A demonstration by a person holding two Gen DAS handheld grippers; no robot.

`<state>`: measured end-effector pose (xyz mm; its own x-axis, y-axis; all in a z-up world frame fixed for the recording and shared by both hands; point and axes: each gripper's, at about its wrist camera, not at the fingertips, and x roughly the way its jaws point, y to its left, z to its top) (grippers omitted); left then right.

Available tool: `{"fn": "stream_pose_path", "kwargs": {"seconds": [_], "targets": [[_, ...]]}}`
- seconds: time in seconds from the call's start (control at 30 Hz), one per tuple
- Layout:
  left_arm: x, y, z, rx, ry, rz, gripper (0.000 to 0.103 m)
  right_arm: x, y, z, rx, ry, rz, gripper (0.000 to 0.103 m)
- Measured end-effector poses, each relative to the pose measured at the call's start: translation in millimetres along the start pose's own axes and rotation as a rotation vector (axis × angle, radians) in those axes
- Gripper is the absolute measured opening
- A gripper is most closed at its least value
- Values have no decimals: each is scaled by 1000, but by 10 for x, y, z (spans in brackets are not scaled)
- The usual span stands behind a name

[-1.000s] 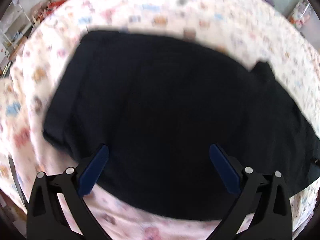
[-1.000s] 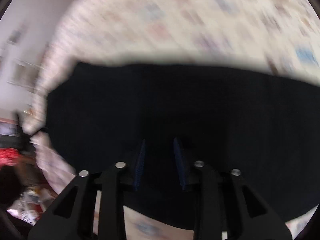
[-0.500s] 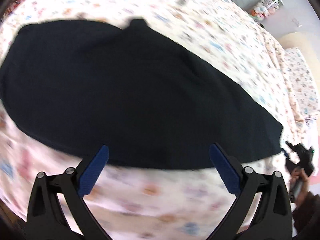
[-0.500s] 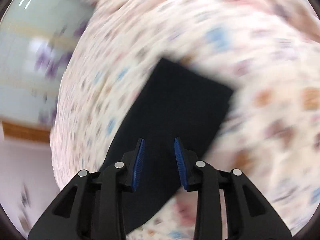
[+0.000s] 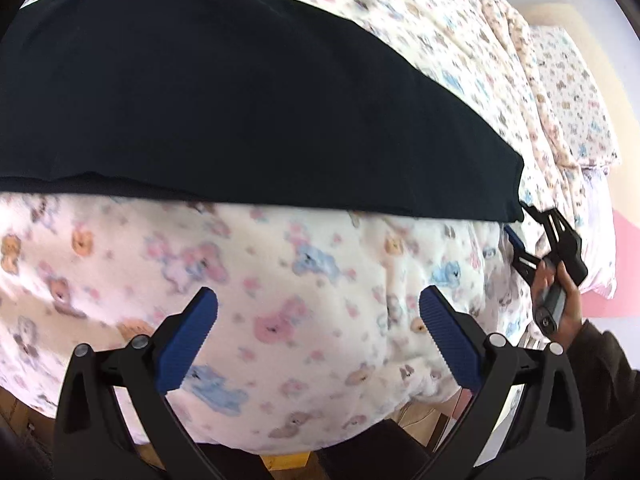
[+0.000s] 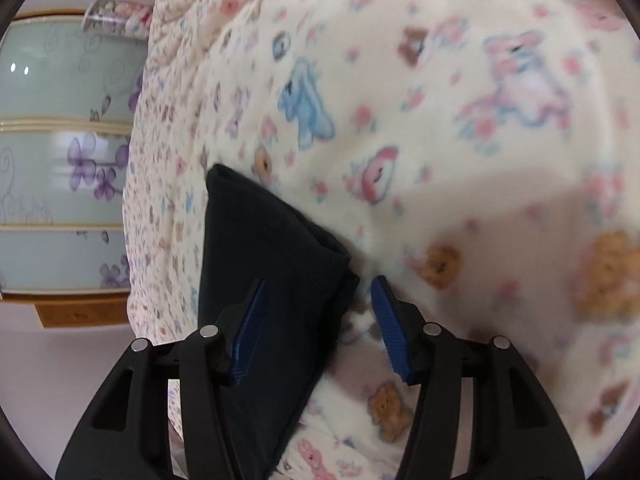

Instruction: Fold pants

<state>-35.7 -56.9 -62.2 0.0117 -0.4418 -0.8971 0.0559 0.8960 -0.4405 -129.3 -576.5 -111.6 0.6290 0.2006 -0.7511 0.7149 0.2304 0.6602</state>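
Note:
Black pants [image 5: 224, 104] lie flat and folded lengthwise on a bed with a cream animal-print blanket [image 5: 280, 288]. My left gripper [image 5: 318, 320] is open and empty, hovering over the blanket just short of the pants' near edge. My right gripper [image 6: 318, 312] is open at the pants' leg end [image 6: 272, 248]; its left finger is over the cloth, its right finger over the blanket beside the hem. The right gripper also shows in the left wrist view [image 5: 520, 226], at the pants' far right end, held by a hand.
A matching pillow [image 5: 572, 92] lies at the head of the bed. A wardrobe with flowered glass doors [image 6: 60, 160] stands beyond the bed. The bed's near edge and wooden floor [image 5: 280, 460] lie under my left gripper.
My left gripper drew back from over the pants to the blanket in front of them. My right gripper swung to the leg end and opened from nearly shut.

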Motion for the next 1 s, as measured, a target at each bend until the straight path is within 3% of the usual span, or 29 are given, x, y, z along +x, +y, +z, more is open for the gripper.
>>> {"fn": "stream_pose_path", "kwargs": {"seconds": [0.07, 0.13, 0.27, 0.4, 0.63, 0.77, 1.0], "targets": [[-56, -51, -80, -5, 2, 6, 101, 56, 44, -13, -31, 3, 15, 44], [-27, -52, -133, -19, 7, 13, 101, 76, 101, -32, -80, -8, 5, 43], [-129, 103, -164, -45, 11, 19, 101, 94, 44, -64, -89, -19, -17, 16], [-210, 172, -174, -49, 2, 22, 101, -4, 205, -137, -174, -61, -5, 14], [-319, 317, -190, -78, -26, 8, 101, -182, 832, -311, -341, -75, 140, 14], [-425, 495, -198, -105, -46, 8, 101, -134, 1310, -544, -450, -27, 226, 14], [-618, 878, -237, -197, -94, 1, 101, 217, 2214, -1390, -654, 158, 364, 14]]}}
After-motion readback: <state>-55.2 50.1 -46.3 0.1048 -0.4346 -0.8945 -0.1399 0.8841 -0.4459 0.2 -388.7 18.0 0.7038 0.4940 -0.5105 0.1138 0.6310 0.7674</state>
